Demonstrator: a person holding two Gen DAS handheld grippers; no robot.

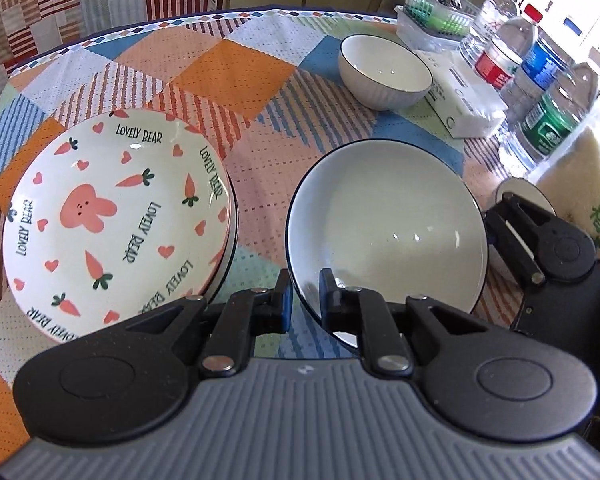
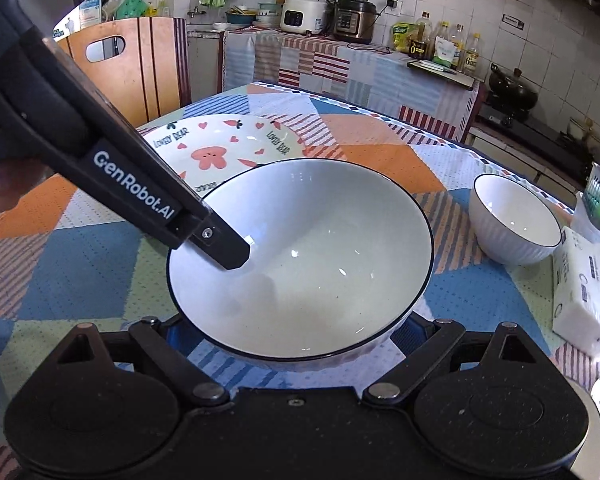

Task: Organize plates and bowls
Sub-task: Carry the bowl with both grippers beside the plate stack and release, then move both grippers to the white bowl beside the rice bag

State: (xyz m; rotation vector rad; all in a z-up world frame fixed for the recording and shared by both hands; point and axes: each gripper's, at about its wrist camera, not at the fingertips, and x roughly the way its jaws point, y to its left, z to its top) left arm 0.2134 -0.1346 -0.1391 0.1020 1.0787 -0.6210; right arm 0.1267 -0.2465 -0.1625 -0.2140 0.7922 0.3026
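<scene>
**Both grippers at the large white bowl**

Left wrist view: the left gripper (image 1: 305,298) has its jaws clamped on the near rim of the large white bowl (image 1: 384,224), lower centre of the frame. The carrot-print plate (image 1: 116,220) lies at the left, just beside the bowl. A small white bowl (image 1: 386,72) stands in the upper right, near the water bottles (image 1: 540,80). The right gripper (image 1: 512,220) shows at the right edge.

Right wrist view: the large white bowl (image 2: 300,256) fills the centre. The right gripper (image 2: 292,340) has its jaws spread wide at either side of the bowl's base; whether they press on it, I cannot tell. The left gripper (image 2: 228,248) comes in from the upper left, one finger inside the rim. The small white bowl (image 2: 514,220) stands at the right on the patchwork counter (image 2: 80,264).
</scene>
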